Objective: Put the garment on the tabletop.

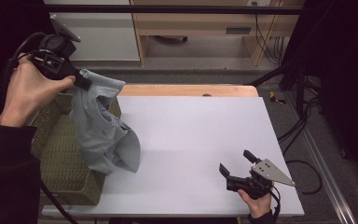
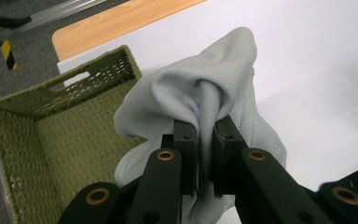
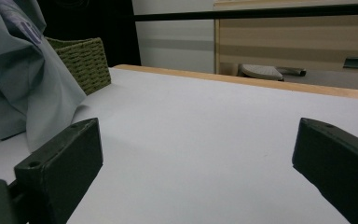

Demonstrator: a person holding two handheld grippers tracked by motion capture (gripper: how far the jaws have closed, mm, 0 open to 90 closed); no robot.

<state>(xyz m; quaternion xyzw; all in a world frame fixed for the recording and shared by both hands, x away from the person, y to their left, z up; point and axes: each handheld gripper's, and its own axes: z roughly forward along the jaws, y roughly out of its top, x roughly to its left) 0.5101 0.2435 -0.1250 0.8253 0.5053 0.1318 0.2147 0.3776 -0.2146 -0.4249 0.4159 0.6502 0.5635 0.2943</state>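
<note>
White table (image 1: 200, 140); soft grey cloth (image 1: 100, 126) over woven basket (image 1: 58, 158).

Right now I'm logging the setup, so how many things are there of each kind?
Grey garment: 1
Green woven basket: 1
Grippers: 2, the left gripper and the right gripper
White table: 1
Total: 5
</note>
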